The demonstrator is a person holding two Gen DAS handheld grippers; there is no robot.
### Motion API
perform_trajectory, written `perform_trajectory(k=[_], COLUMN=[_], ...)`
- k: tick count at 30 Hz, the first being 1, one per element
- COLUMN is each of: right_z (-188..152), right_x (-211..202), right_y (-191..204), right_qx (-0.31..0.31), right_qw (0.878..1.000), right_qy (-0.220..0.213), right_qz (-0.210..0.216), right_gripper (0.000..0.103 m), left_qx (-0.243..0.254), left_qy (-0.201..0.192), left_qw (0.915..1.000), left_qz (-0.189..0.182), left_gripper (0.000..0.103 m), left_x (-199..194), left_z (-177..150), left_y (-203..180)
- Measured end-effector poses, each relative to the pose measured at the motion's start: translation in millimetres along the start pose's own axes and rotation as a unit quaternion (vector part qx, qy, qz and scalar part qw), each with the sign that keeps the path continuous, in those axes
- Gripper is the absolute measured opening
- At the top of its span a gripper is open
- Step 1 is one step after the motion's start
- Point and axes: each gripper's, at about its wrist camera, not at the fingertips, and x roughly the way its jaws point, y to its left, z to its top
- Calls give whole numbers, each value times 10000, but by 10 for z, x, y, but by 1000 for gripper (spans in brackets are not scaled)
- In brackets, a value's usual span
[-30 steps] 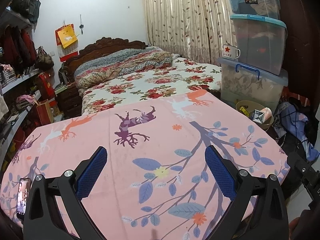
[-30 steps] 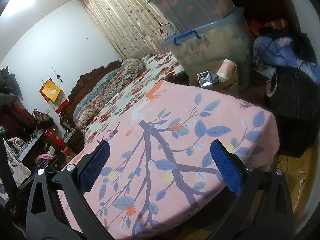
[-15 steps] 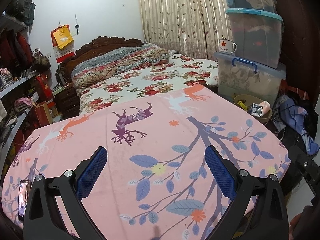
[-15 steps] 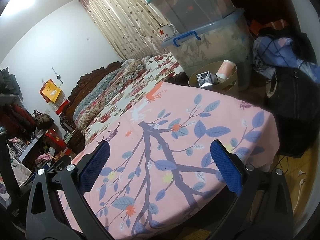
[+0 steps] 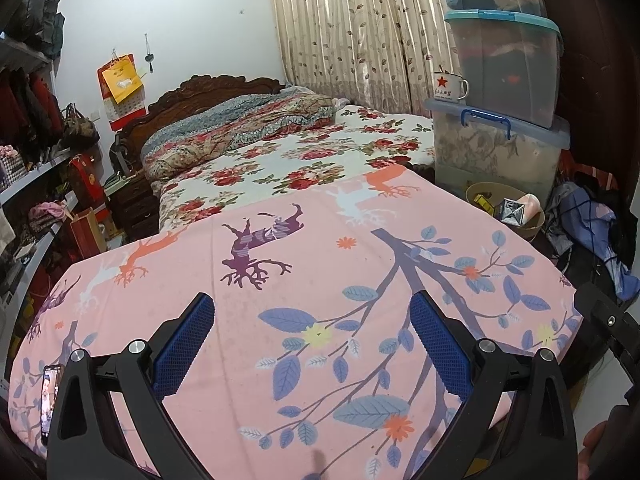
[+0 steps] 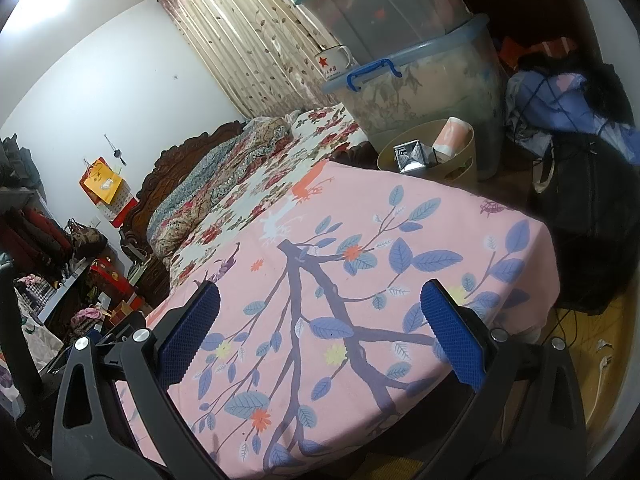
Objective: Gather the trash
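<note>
The tan trash bin [image 5: 532, 229] sits on the floor just past the far right corner of the pink worktop [image 5: 320, 280], right up against the bottom storage tub [image 5: 496, 156]; inside there's a silvery carton [image 5: 514, 211], a pink cup [image 5: 531, 205] and something yellow [image 5: 483, 201]; a star mug [image 5: 449, 86] is on that tub's lid; a heap of clothes [image 5: 592, 232] lies beside the bin; left gripper [image 5: 312, 342] and right gripper [image 6: 320, 332] both spread wide, holding nothing, over the worktop; flowery bed [image 5: 288, 160] behind.
</note>
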Motion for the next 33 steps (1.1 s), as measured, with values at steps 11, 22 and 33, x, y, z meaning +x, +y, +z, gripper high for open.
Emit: perform_trajectory(k=[11,22,33], right_z=[0,5,1], right_x=[-4,8,9], right_y=[3,-6,-6], right_qx=[1,6,8], right_qw=[10000,10000,10000], right_qy=[2,15,19], right_qz=[1,5,6], right_gripper=[99,99,99], left_qx=[11,20,30], left_qy=[31,36,38], left_qw=[10000,10000,10000], left_qz=[-7,-7,-3], left_gripper=[94,94,94], left_x=[11,17,18], left_z=[-6,-9,-3], left_y=[-8,-3,-13])
